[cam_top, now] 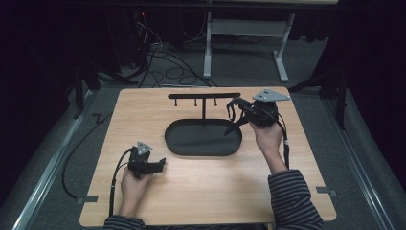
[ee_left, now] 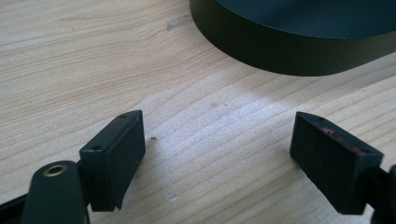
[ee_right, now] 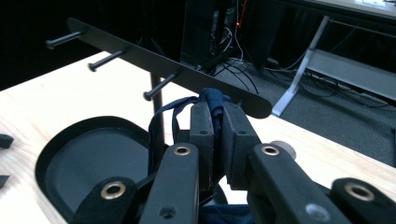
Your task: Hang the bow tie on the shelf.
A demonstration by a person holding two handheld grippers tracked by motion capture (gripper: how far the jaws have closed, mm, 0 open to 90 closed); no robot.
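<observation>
A black rack stands on the wooden table: a crossbar (cam_top: 203, 96) (ee_right: 154, 58) with three pegs (ee_right: 161, 88) on a post above an oval black tray base (cam_top: 203, 138) (ee_right: 88, 158) (ee_left: 299, 42). My right gripper (cam_top: 238, 106) (ee_right: 215, 109) is held up by the bar's right end, shut on a dark blue fabric strap (ee_right: 212, 97) (cam_top: 231, 114) whose loops hang down beside the post. My left gripper (cam_top: 162, 164) (ee_left: 218, 121) rests low on the table to the left and in front of the tray. It is open, with bare wood between its jaws.
The table (cam_top: 143, 110) ends close behind the rack. Black cables (cam_top: 167, 67) lie on the grey floor beyond it, near a white desk frame (cam_top: 208, 43). A metal rail (cam_top: 43, 177) runs along the floor on the left.
</observation>
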